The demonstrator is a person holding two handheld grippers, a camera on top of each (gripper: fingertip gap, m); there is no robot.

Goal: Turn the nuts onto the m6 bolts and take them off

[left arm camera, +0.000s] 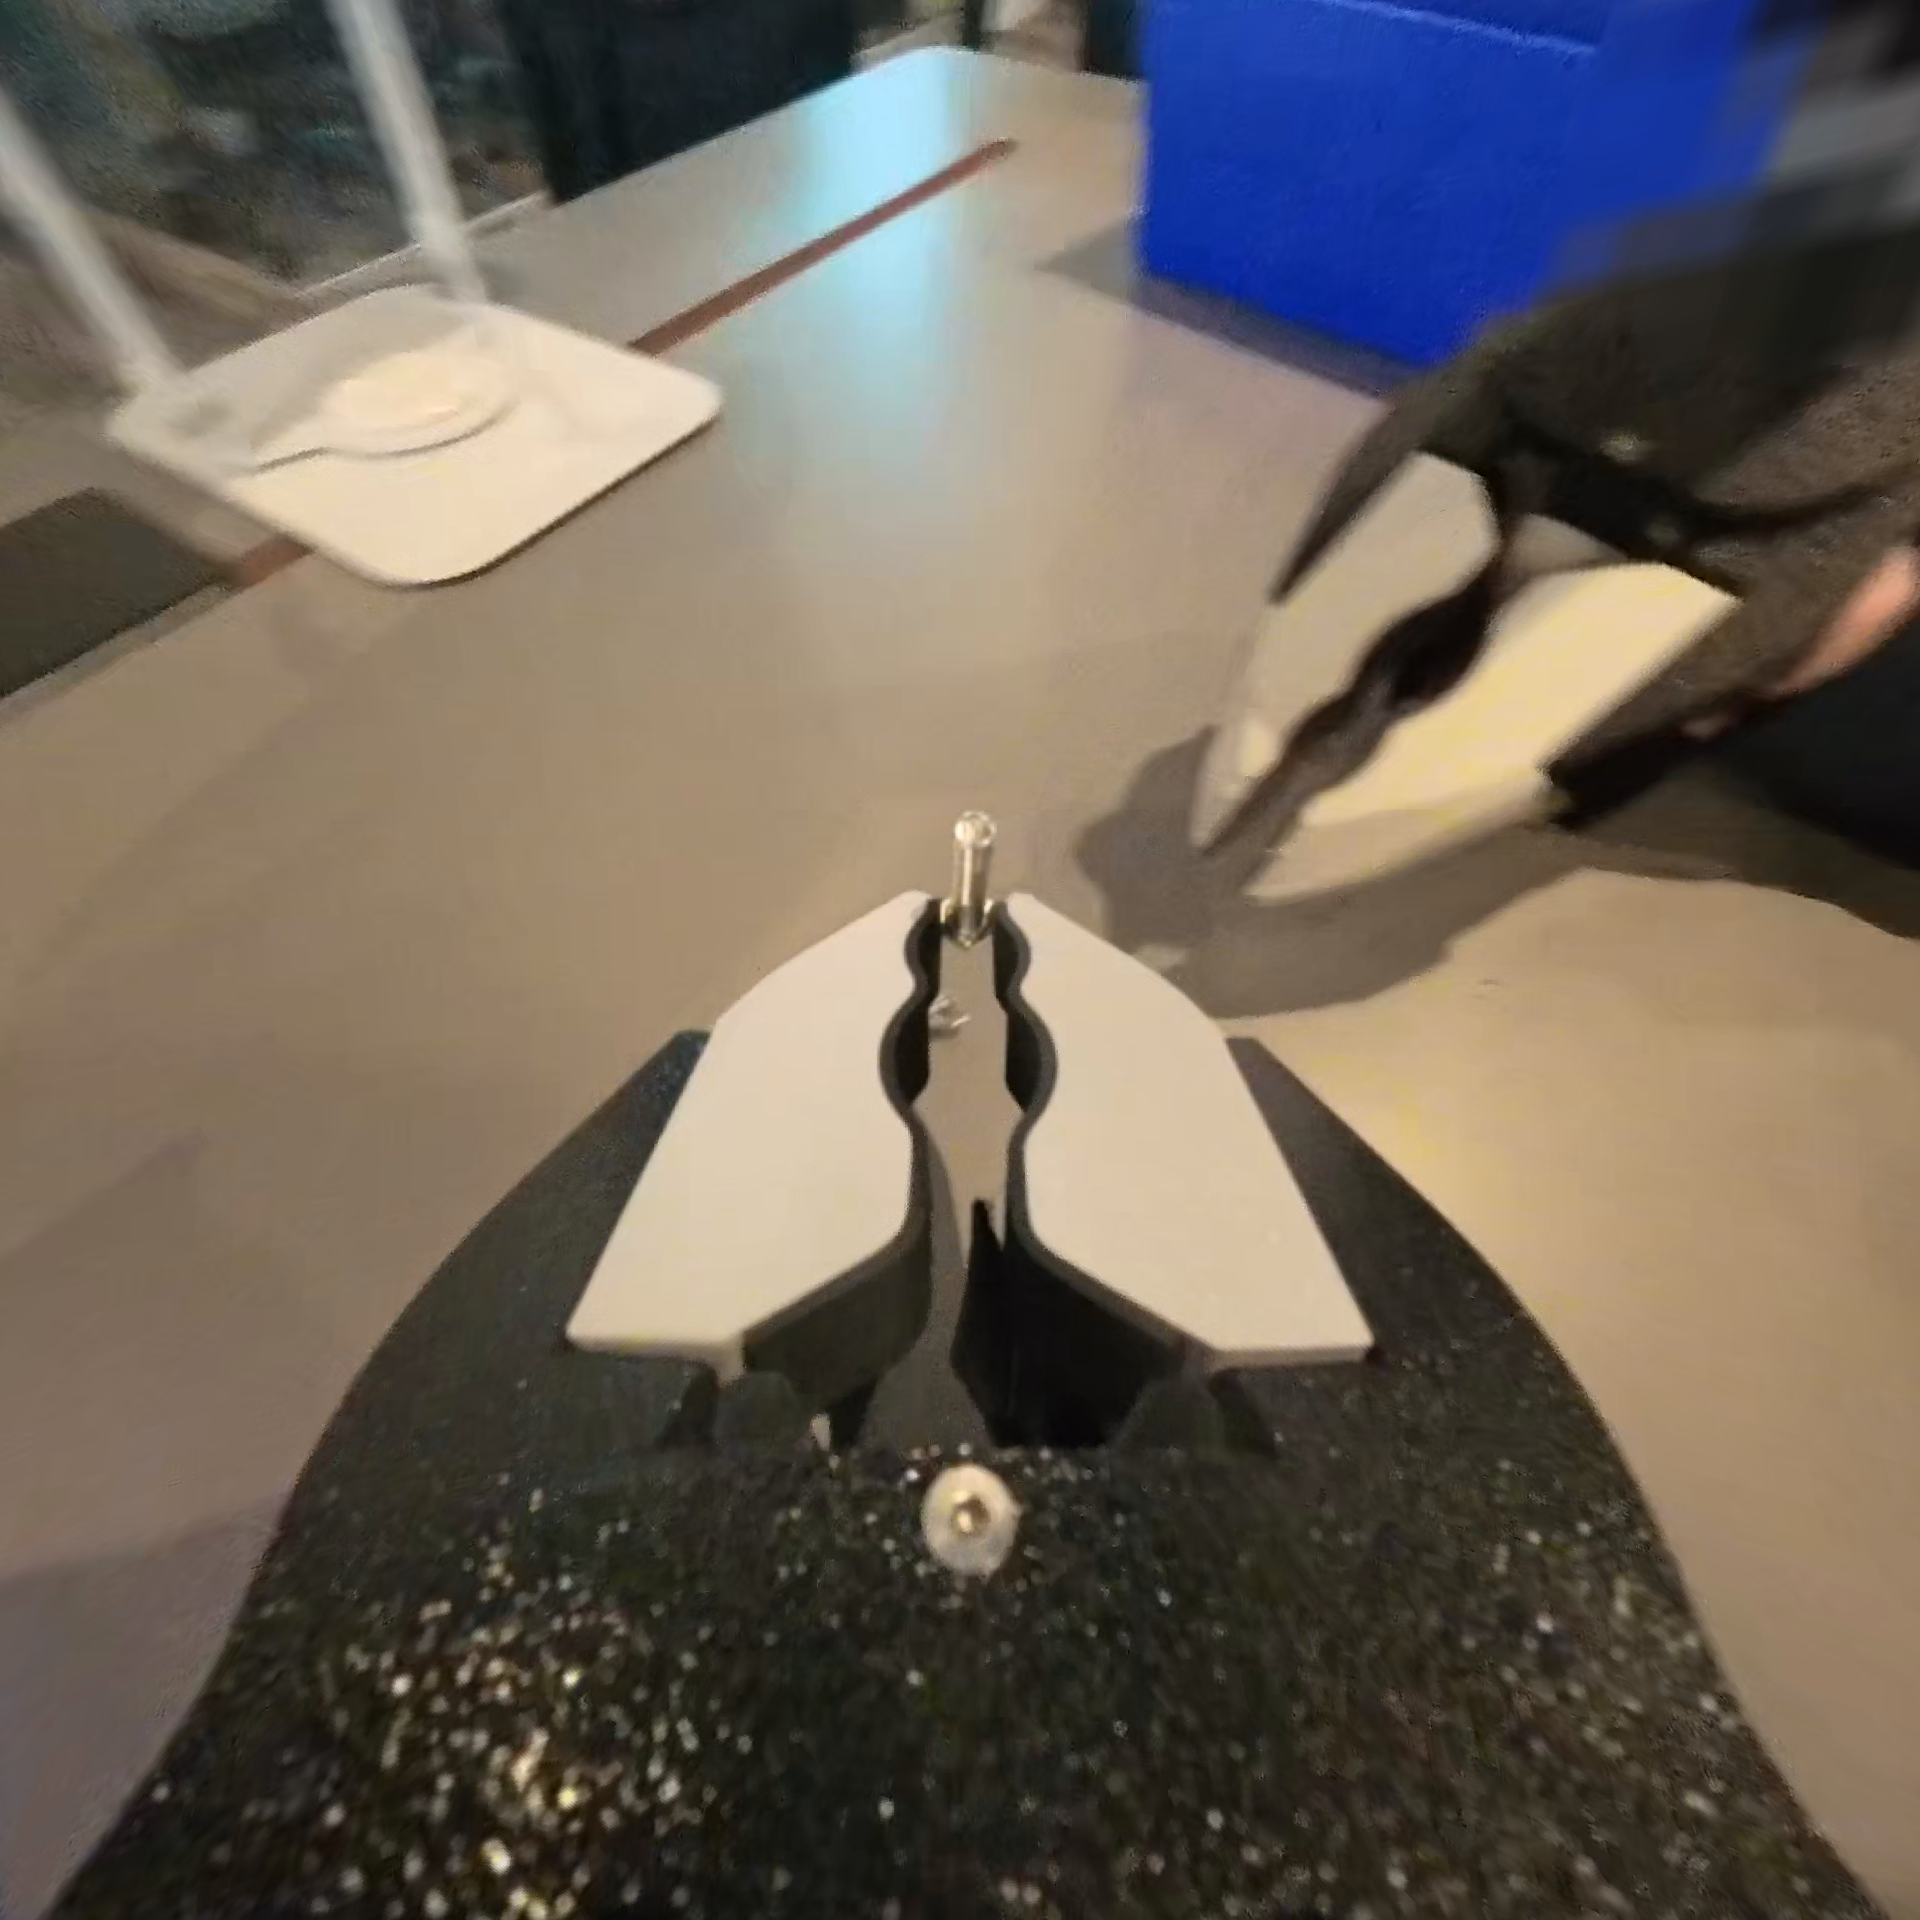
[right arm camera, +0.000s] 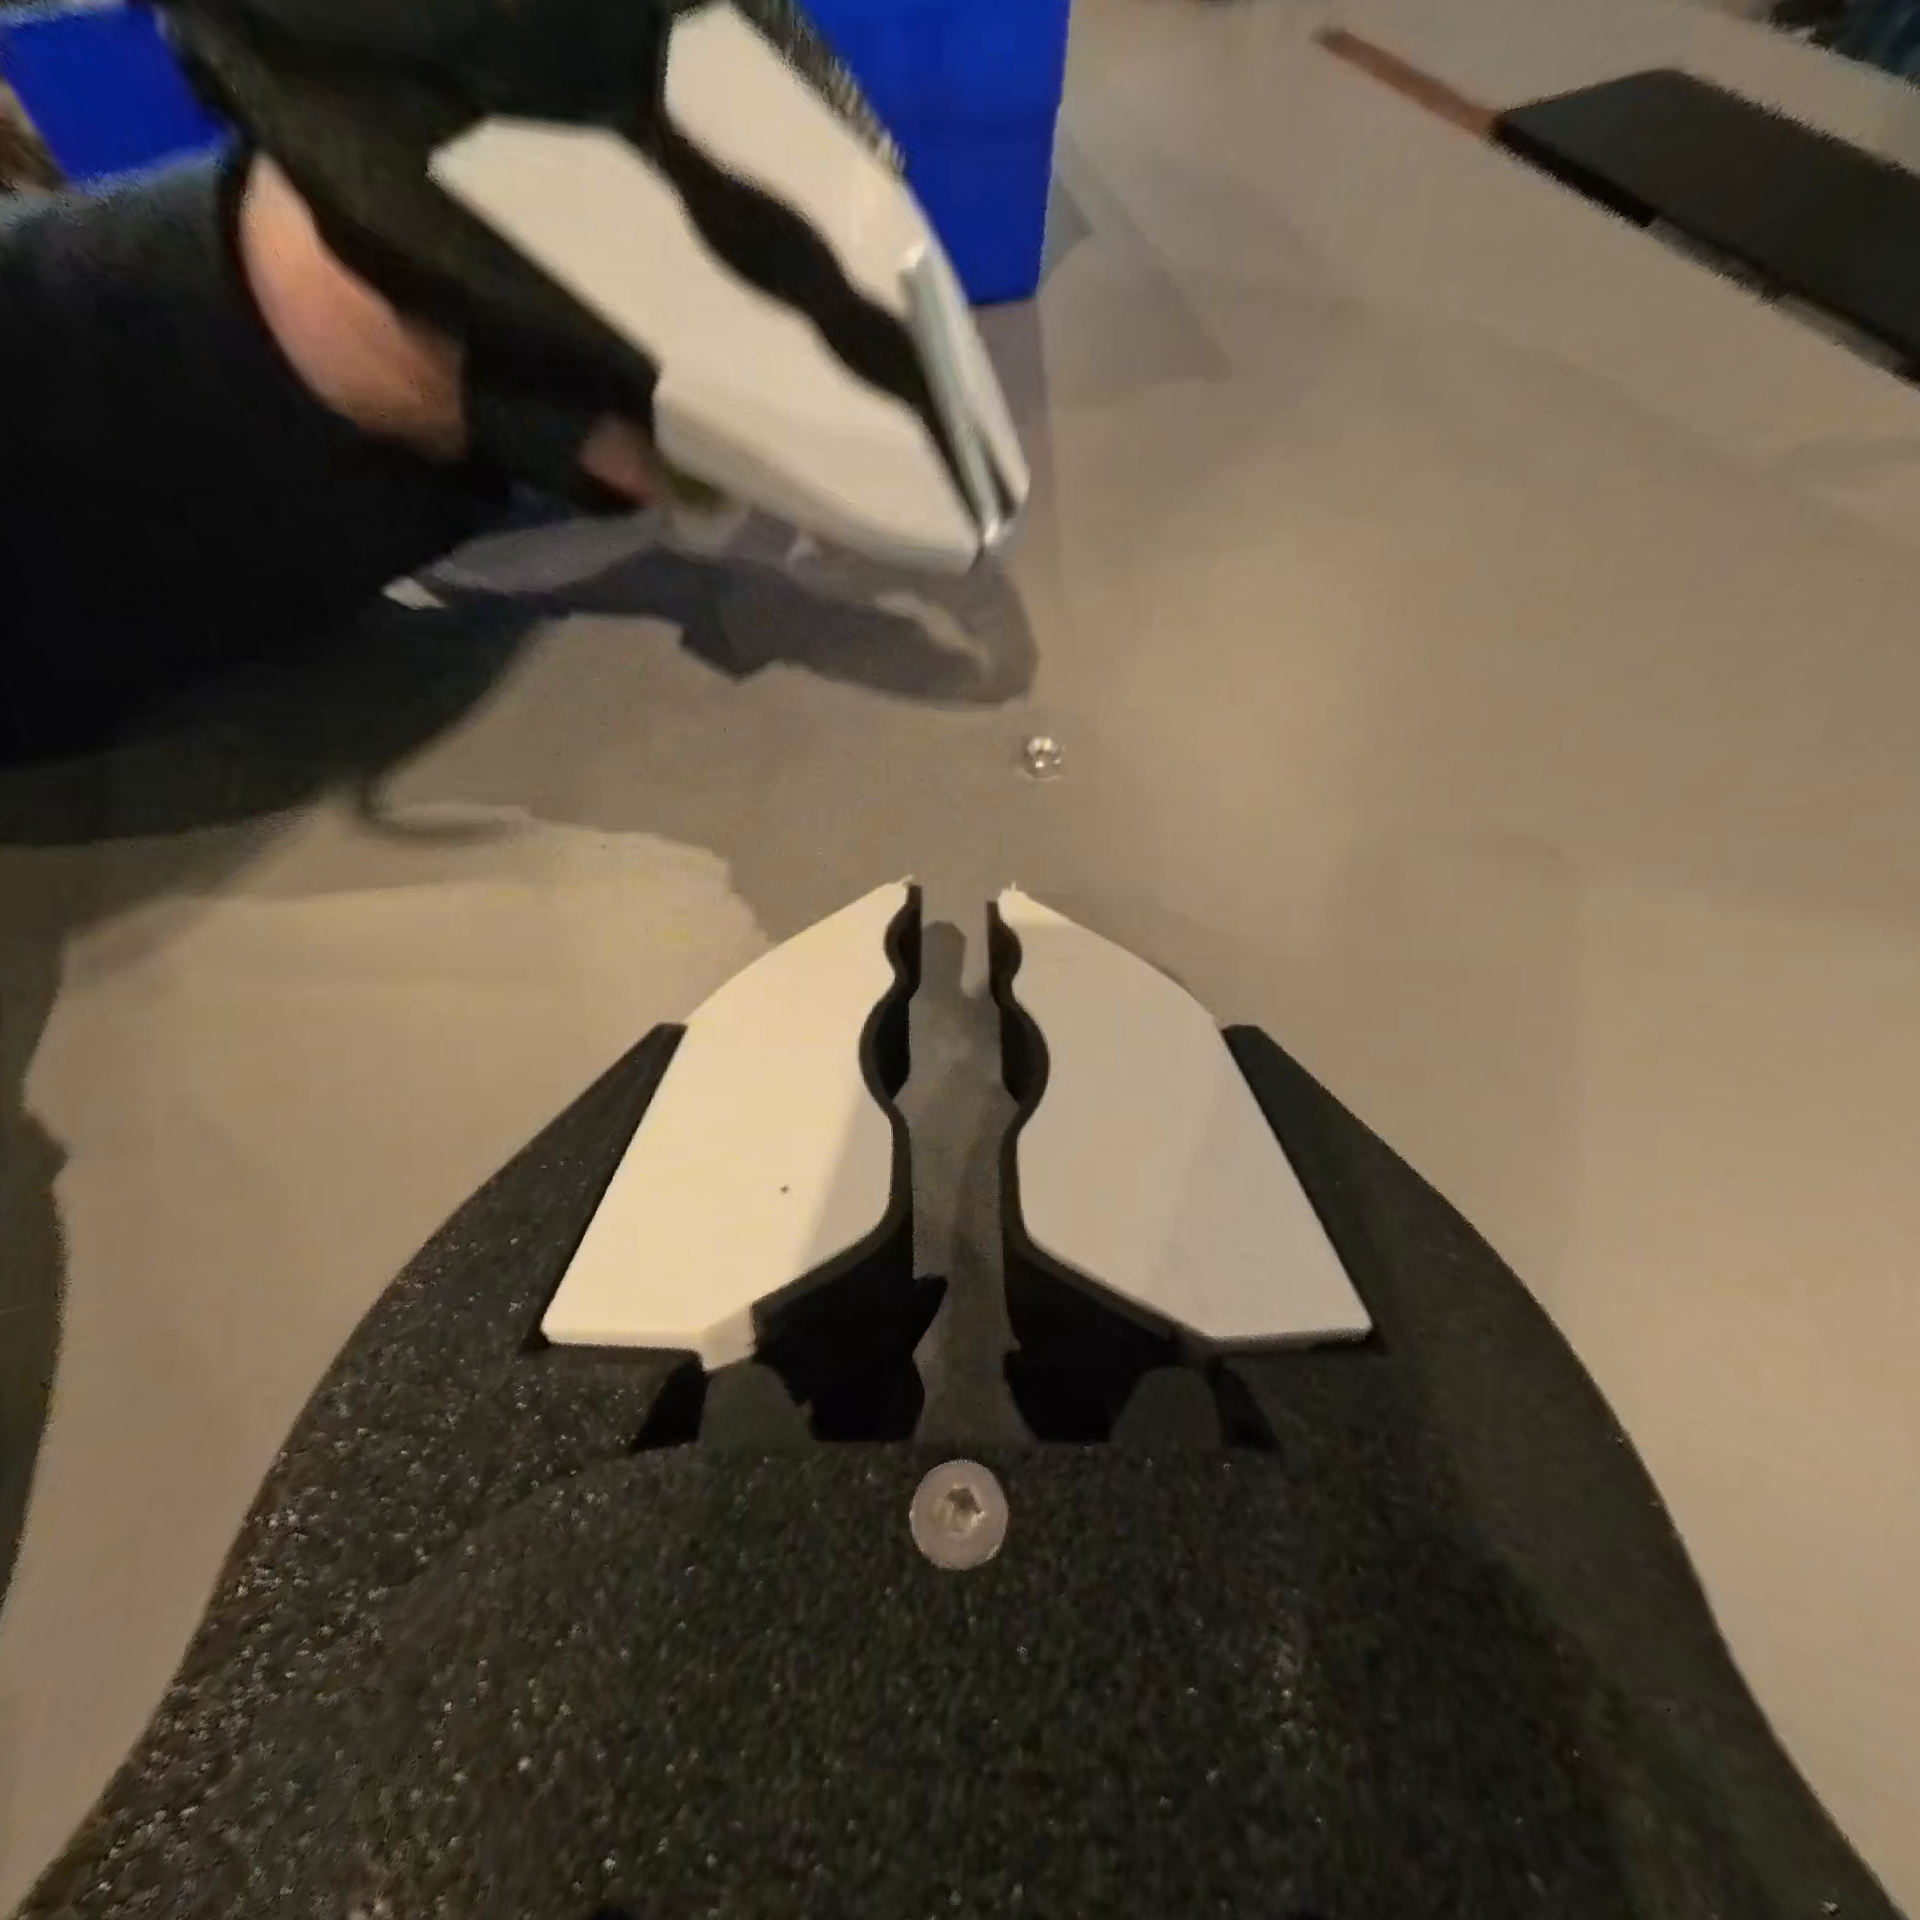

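My left gripper (left arm camera: pixel 966 909) is shut on a silver M6 bolt (left arm camera: pixel 975 862), whose end sticks out past the fingertips. It also shows in the right wrist view (right arm camera: pixel 987 520) at the upper left, blurred, with the bolt (right arm camera: pixel 951 364) lying along its jaws above the grey table (right arm camera: pixel 1455 831). A small silver nut (right arm camera: pixel 1041 755) lies loose on the table between the two grippers; it shows through the left jaw gap (left arm camera: pixel 945 1013). My right gripper (right arm camera: pixel 954 899) is empty, its jaws a narrow gap apart, just short of the nut. It appears blurred at the right of the left wrist view (left arm camera: pixel 1236 810).
A blue bin (left arm camera: pixel 1403 156) stands at the back of the table. A white flat stand base (left arm camera: pixel 416 436) with thin posts sits at the far left. A black mat (right arm camera: pixel 1714 208) lies at the table's edge. A gloved hand (right arm camera: pixel 343 343) holds the left gripper. Some 7 cm of space lies between my two pairs of fingers.
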